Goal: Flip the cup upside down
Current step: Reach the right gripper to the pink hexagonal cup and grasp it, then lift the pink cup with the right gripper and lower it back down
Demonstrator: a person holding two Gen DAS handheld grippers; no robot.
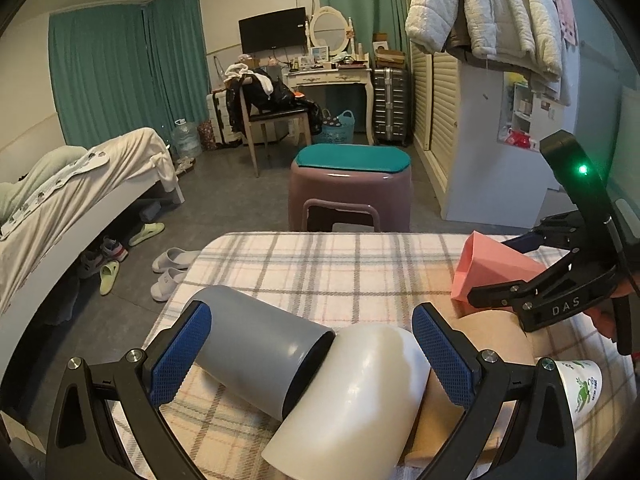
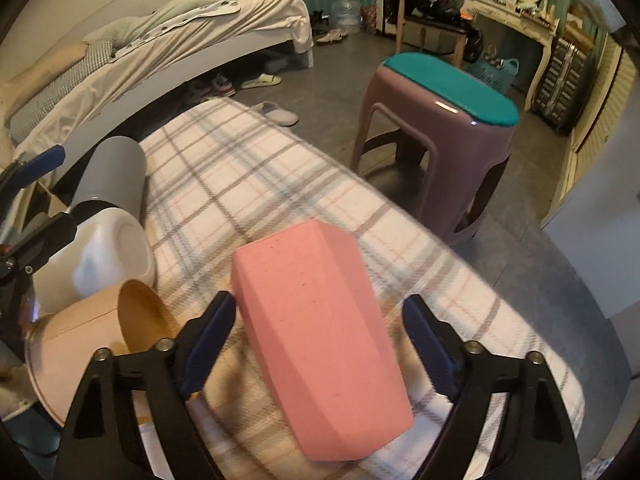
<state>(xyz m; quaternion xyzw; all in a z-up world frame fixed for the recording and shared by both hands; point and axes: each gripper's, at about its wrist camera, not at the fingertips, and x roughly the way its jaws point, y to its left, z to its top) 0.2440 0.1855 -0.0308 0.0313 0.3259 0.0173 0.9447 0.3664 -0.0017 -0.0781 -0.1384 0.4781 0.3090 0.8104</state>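
A pink faceted cup (image 2: 320, 332) lies tilted between the open jaws of my right gripper (image 2: 320, 332), base toward the far end; neither pad clearly touches it. It also shows in the left wrist view (image 1: 492, 270) at the right. A row of nested cups lies on its side on the plaid table (image 1: 320, 264): a grey cup (image 1: 260, 344), a white cup (image 1: 356, 396) and a tan paper cup (image 1: 492, 340). My left gripper (image 1: 312, 356) is open around the grey and white cups. They also show in the right wrist view: grey cup (image 2: 114, 176), white cup (image 2: 104, 260), tan cup (image 2: 92, 340).
A printed white cup (image 1: 580, 388) stands at the near right. A purple stool with a teal top (image 1: 352, 188) stands beyond the table's far edge. A bed (image 1: 80, 196) and slippers (image 1: 172, 268) are to the left.
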